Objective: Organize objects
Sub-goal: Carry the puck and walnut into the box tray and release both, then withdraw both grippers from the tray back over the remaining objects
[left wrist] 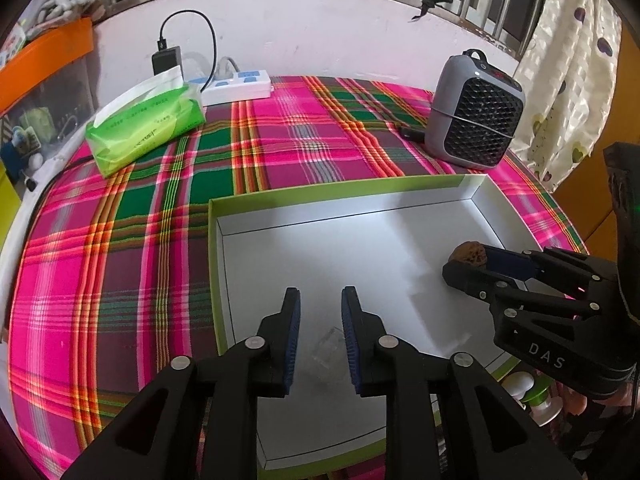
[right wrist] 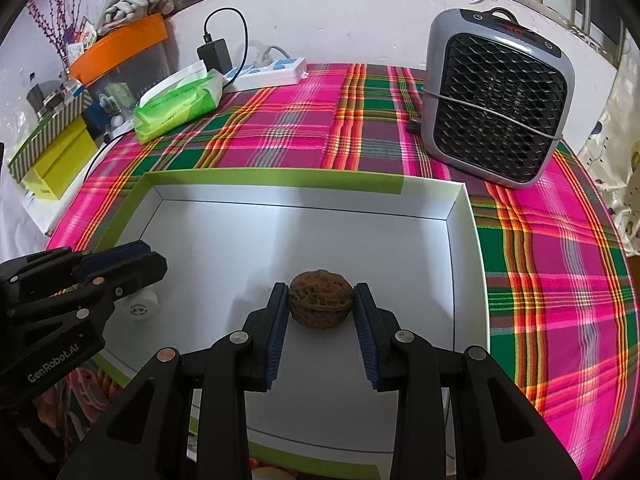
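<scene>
A shallow box (left wrist: 340,196) (right wrist: 272,178) with a white inside and a green rim lies on the plaid cloth. My right gripper (right wrist: 322,288) (left wrist: 470,260) is shut on a brown walnut (right wrist: 321,300) (left wrist: 466,251), low over the box floor near its right wall. My left gripper (left wrist: 320,296) (right wrist: 150,258) stands open over the box's front left part. A small clear object (left wrist: 330,346) lies on the floor under the gap between its pads, and they do not press on it. In the right wrist view a small white round piece (right wrist: 140,309) shows beneath the left gripper.
A green tissue pack (left wrist: 144,128), a white power strip (left wrist: 236,86) with a black charger, and a grey fan heater (left wrist: 476,116) stand behind the box. Storage boxes (right wrist: 56,164) crowd the left side. Bottles (left wrist: 536,396) sit below the table's front right edge.
</scene>
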Tool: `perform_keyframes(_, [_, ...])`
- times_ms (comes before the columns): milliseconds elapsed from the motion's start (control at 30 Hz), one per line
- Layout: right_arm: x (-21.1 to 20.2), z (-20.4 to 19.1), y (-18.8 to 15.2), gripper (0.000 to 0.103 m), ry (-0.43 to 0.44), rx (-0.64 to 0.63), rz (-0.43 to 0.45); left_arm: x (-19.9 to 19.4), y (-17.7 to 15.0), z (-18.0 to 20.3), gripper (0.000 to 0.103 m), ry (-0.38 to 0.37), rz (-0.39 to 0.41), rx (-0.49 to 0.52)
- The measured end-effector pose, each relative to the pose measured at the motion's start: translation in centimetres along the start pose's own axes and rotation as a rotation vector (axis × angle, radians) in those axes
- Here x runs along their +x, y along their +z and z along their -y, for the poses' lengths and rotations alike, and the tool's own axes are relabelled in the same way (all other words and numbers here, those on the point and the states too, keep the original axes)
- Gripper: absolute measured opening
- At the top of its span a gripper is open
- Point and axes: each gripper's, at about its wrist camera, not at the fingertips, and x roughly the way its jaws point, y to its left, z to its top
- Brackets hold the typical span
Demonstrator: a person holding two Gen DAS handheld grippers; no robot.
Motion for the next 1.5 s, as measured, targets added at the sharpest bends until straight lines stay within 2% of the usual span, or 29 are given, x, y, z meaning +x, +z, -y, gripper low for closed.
perform_keyframes(367, [0.1, 0.1, -0.2, 0.035, -0.005, 0.012, -0.003, 0.0, -0.1, -0.1, 0.027, -0.008, -0.002, -0.005])
perform_keyframes(400, [0.1, 0.2, -0.2, 0.036, -0.005, 0.017, -0.002, -0.1, -0.1, -0.1, 0.029, -0.012, 0.000, -0.008])
perform_keyframes(467, [0.0, 0.2, -0.2, 0.046, -0.005, 0.023, 0.001, -0.3, -0.1, -0.1, 0.031, -0.012, 0.007, -0.013])
perform_keyframes(1033, [-4.0, -0.4, -1.3, 0.046, -0.007, 0.045, 0.085, -4.2, -1.7, 0.1, 0.034, -0.015, 0.077, -0.026])
perform_keyframes(1500, [-8.4, 0.1, -5.0, 0.046, -0.009, 0.099, 0.159, -9.2, -5.8, -0.9, 0.034, -0.002, 0.162, -0.067])
